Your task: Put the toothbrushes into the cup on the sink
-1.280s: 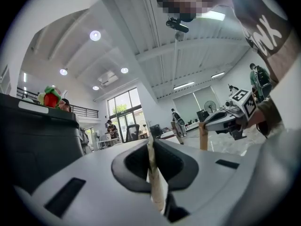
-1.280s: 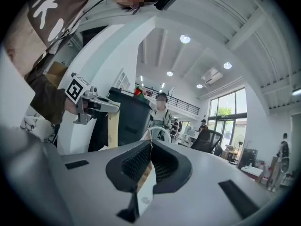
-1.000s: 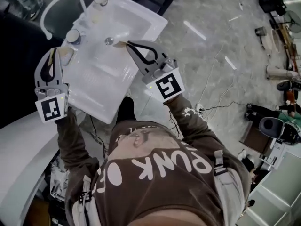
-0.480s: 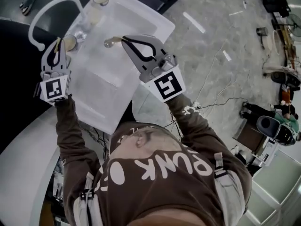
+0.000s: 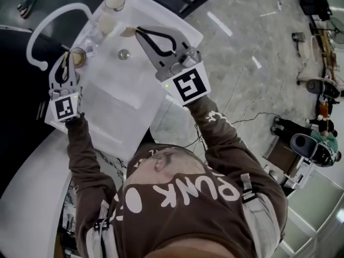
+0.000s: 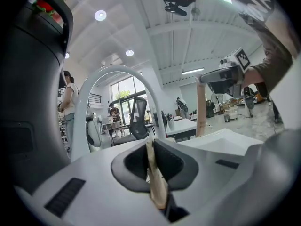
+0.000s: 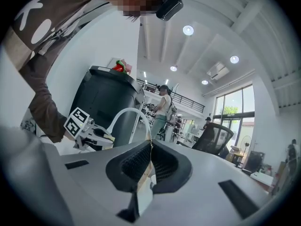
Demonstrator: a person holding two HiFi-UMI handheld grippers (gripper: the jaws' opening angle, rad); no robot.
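Toothbrushes [image 6: 155, 185] were pinched tight: left hand-held gripper [image 5: 66, 59] at the cup [image 5: 79, 58] on the sink's [image 5: 134, 98] left edge for dropping, right hand-held gripper [image 5: 140, 31] waiting.

Head view: dim, greyish, low contrast; pale sheen on the white rectangular ceramic sink [image 5: 115, 98]; straight lines bow toward the edges.
Gripper views: bright; round white recessed ceiling lamps [image 6: 99, 15] and tall daylit glass windows [image 7: 233, 112] overexposed; corners vignetted black; close foreground soft.

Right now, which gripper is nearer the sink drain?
Right. The right gripper, shut on a toothbrush, hangs just past the drain; the left gripper, holding another, is out at the sink's left rim.
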